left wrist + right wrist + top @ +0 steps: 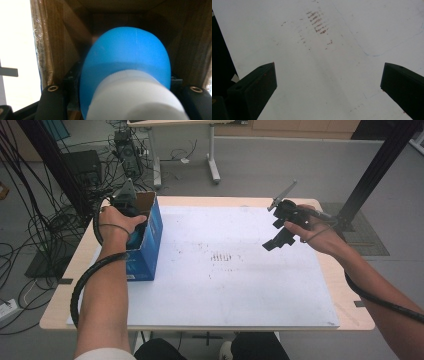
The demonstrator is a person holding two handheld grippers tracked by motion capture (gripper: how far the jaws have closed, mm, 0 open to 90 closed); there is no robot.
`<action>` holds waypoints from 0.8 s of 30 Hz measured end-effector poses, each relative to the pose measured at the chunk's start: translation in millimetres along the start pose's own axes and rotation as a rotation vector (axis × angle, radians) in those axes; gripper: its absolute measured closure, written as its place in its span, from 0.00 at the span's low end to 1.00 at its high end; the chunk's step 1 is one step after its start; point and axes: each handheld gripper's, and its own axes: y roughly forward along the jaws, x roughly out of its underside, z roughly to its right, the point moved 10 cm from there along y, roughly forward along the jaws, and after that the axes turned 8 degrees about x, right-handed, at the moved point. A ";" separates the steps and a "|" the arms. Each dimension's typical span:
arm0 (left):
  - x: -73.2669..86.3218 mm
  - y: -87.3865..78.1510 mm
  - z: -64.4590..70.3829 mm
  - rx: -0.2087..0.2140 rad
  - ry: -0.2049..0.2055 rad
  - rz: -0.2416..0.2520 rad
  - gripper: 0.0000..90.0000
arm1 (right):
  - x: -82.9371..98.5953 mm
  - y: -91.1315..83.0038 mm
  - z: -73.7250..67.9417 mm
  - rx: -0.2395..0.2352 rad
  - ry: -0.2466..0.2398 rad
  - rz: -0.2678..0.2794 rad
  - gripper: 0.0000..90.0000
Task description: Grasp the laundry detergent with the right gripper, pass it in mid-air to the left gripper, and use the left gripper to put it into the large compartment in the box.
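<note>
Blue bottle (127, 62) sits clamped in our left gripper (125, 200) jaws, lowered inside the box (150, 240) at the desk's (225, 270) left; our right gripper (281, 227) hovers, jaws wide apart, empty.

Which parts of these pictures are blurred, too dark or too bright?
Left gripper view: the blue bottle with its white cap is near and soft, the box interior is dark, the left edge burns out white. Right gripper view: white mat evenly lit, slightly soft. High view: mildly blurred.
</note>
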 end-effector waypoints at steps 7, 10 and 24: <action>-0.4 0.6 1.4 -0.003 0.001 0.002 0.40 | 1.8 -3.4 3.5 0.007 0.007 0.003 0.00; -0.6 0.6 1.3 -0.004 0.000 0.002 0.40 | 3.5 -4.3 5.4 0.010 0.013 0.004 0.00; -0.5 0.7 0.8 0.000 -0.003 0.002 0.40 | 3.6 -7.0 7.8 0.015 0.014 0.002 0.00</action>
